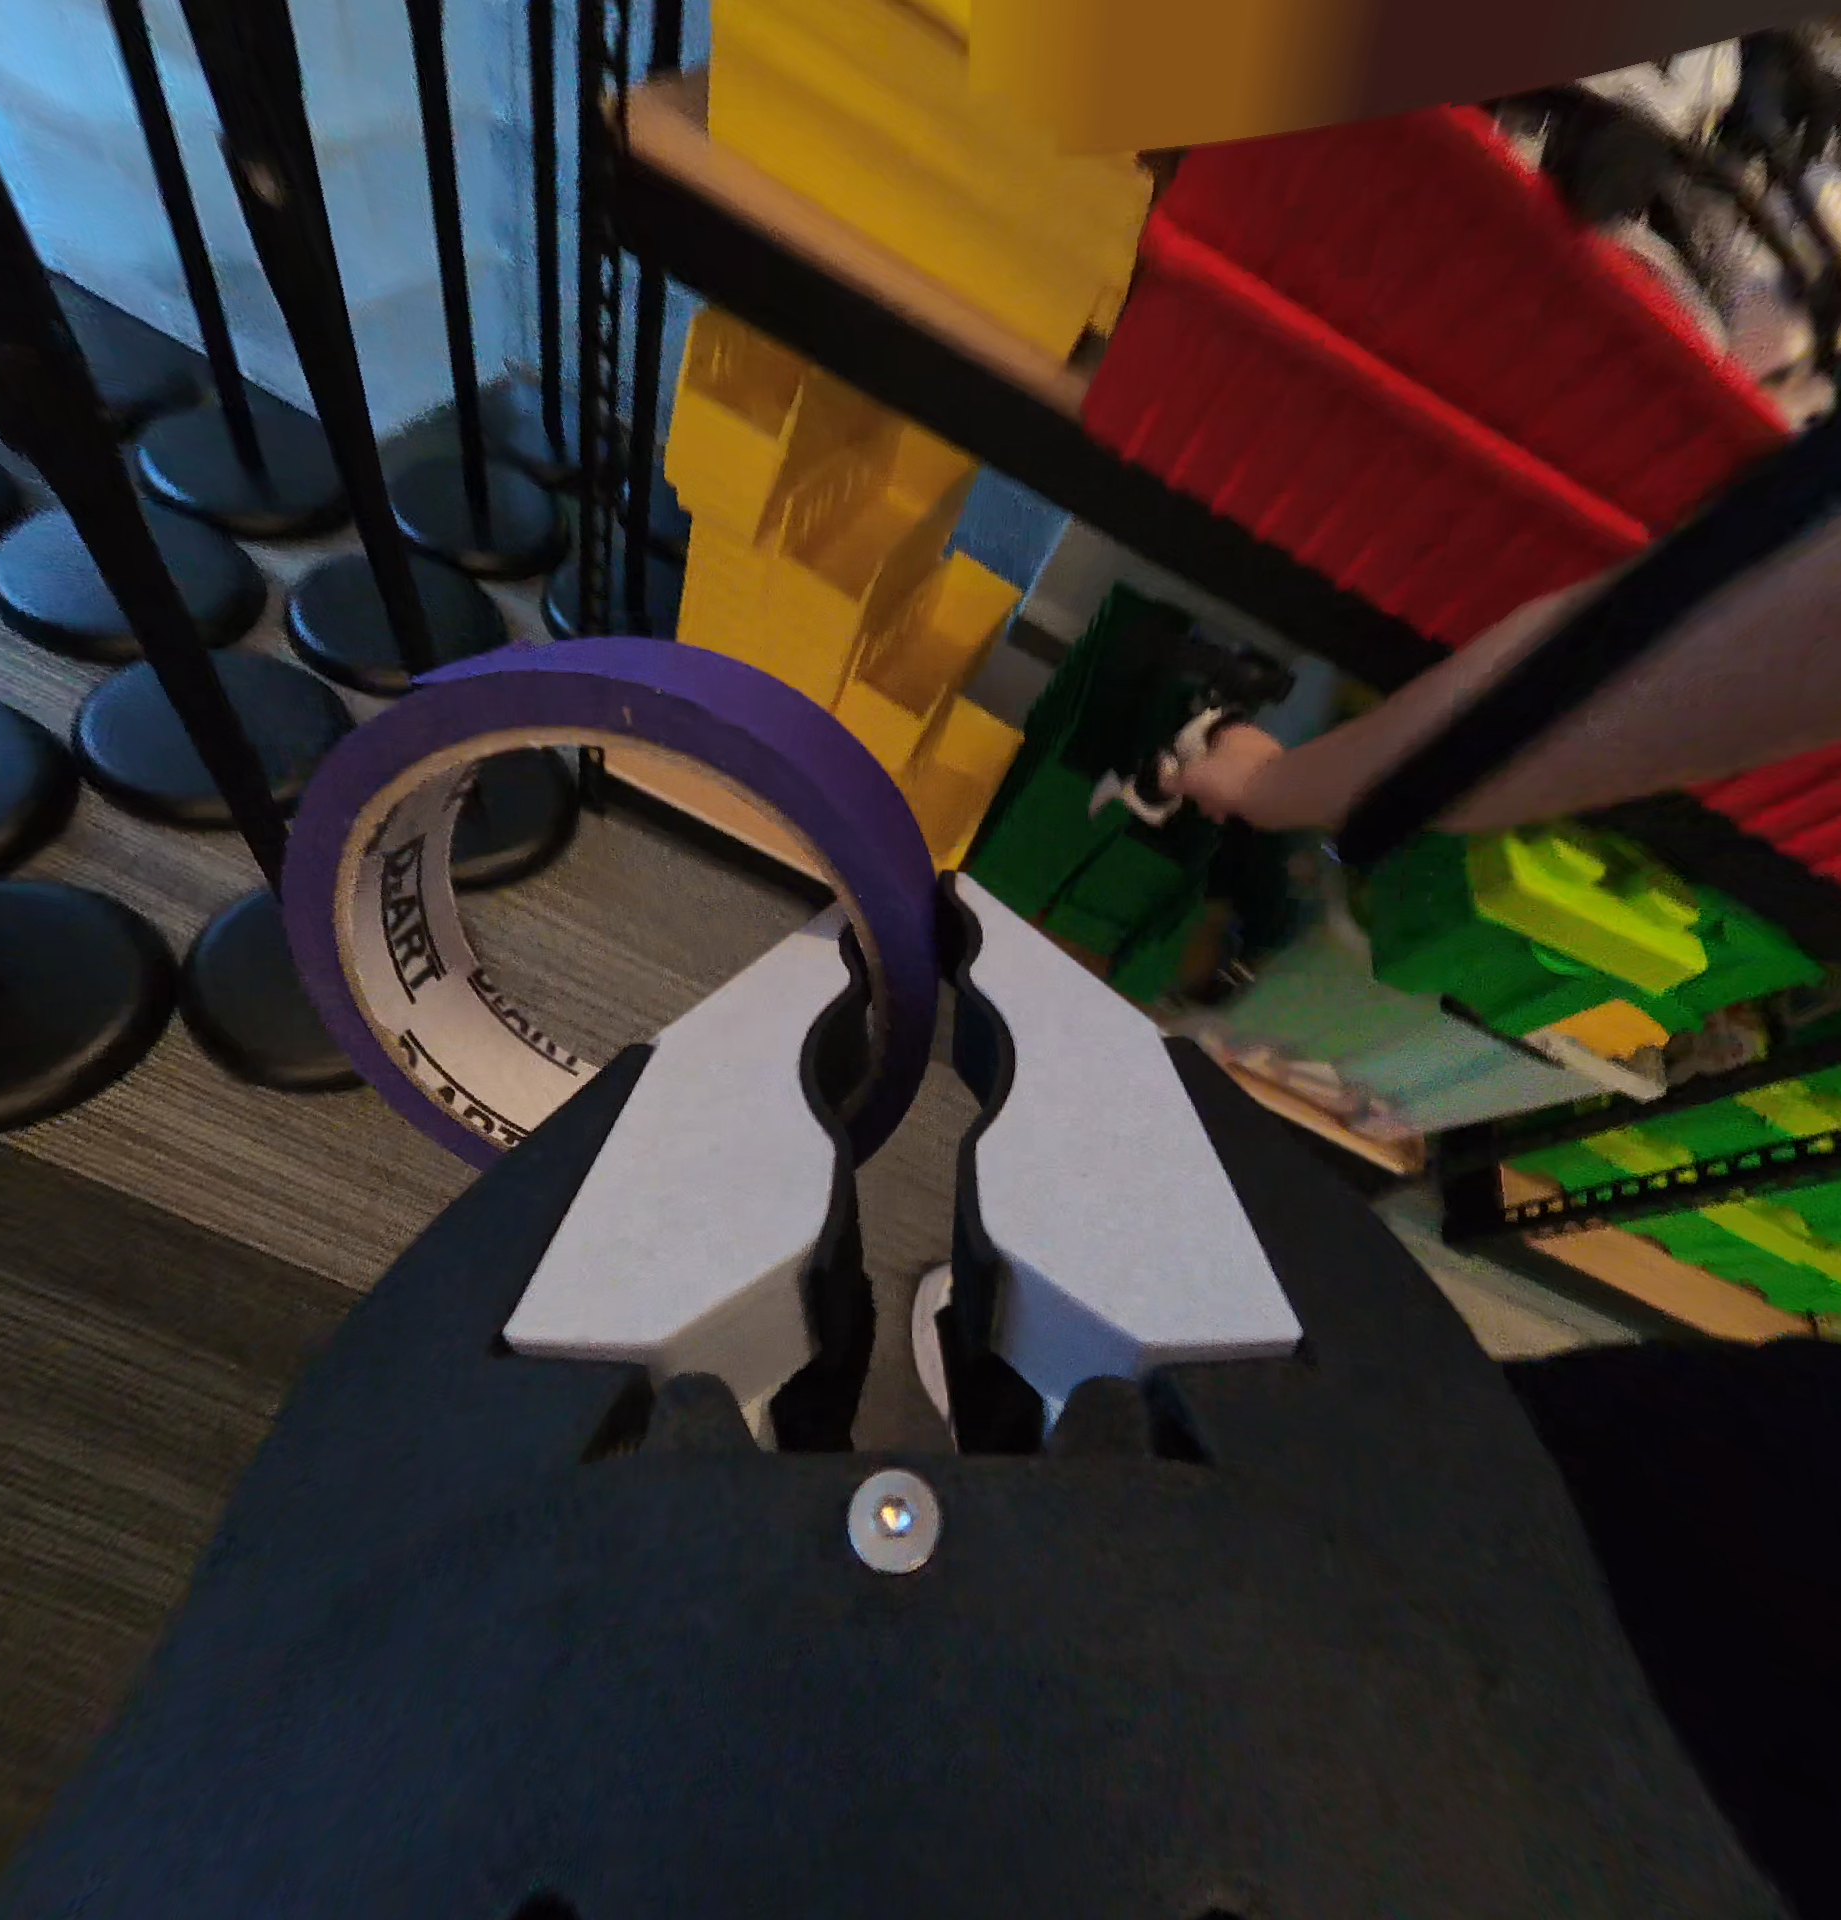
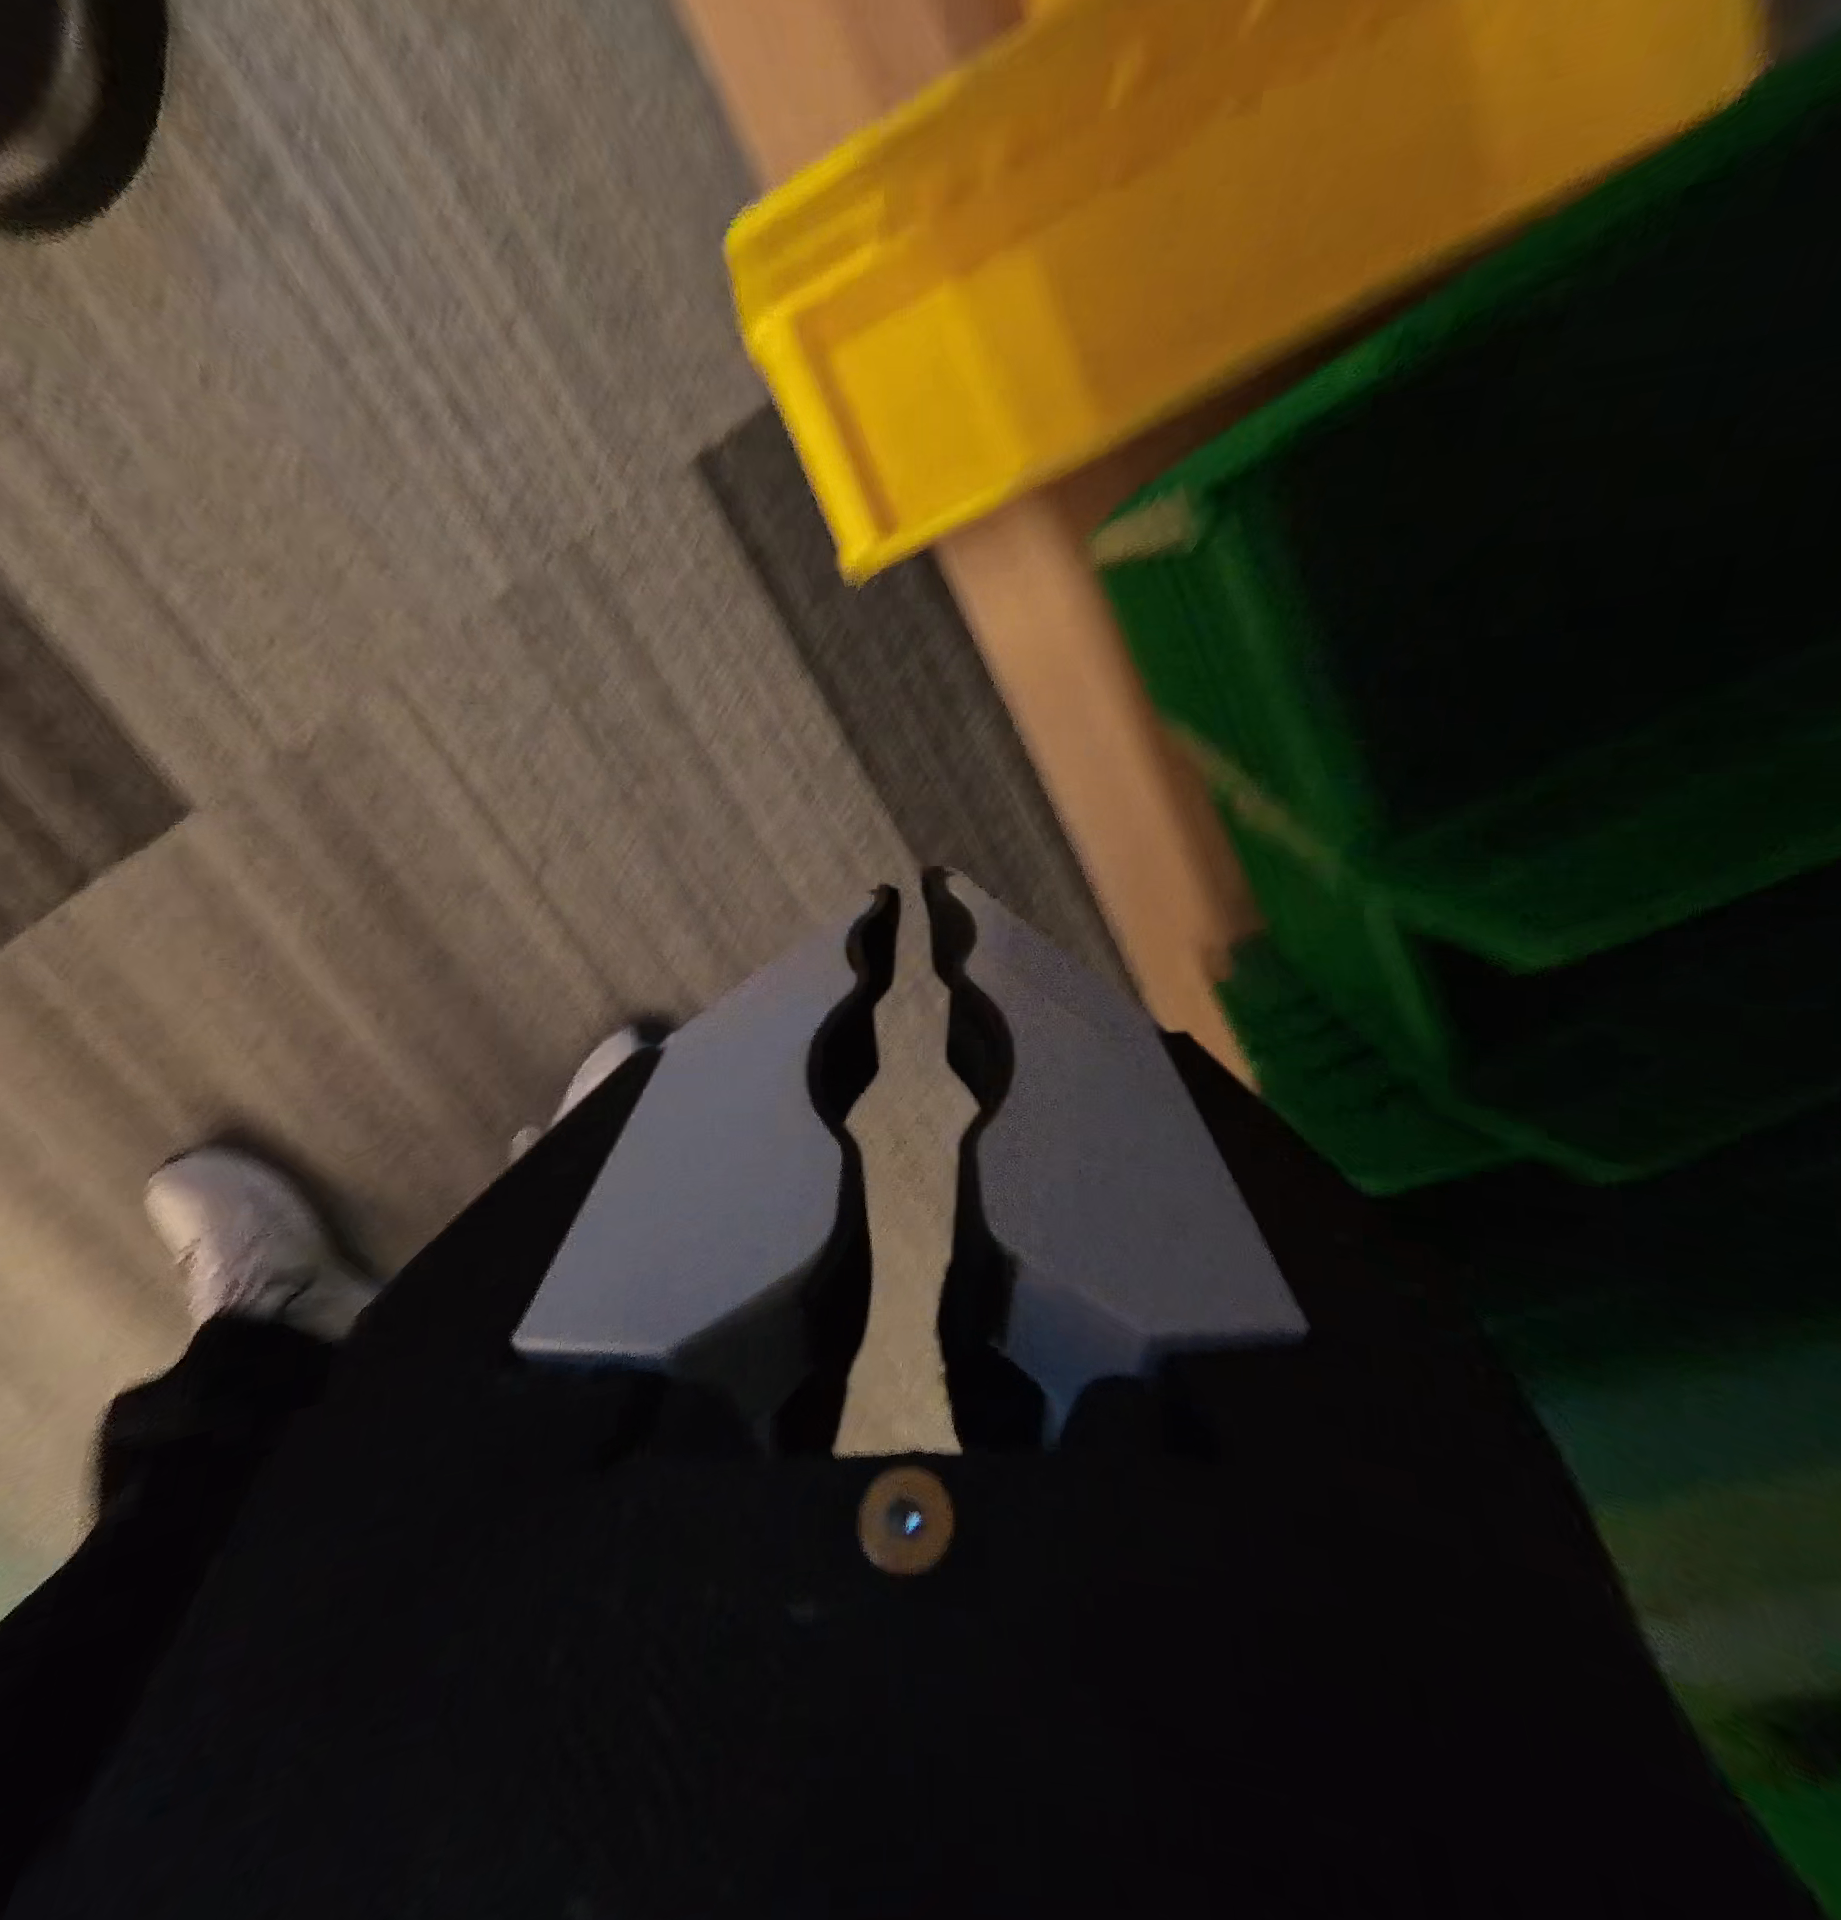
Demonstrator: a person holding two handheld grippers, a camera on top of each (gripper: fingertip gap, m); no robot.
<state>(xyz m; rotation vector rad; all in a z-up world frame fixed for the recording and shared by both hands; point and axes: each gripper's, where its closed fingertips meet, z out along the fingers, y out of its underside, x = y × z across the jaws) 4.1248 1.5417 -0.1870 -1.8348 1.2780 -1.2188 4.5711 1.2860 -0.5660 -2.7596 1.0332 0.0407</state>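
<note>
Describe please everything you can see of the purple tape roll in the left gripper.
The purple tape roll is a ring of purple tape wound on a pale cardboard core that bears black printing inside. It stands on edge, tilted, held in the air above the grey floor. The left gripper is shut on its right wall: one pale finger sits inside the core, the other outside against the purple face. Nothing else touches it. Its lower edge hides behind the gripper's black body.

One purple tape roll [image 1: 604,883], two claws [image 1: 900,914] [image 2: 911,896], one white shoe [image 2: 241,1236].
</note>
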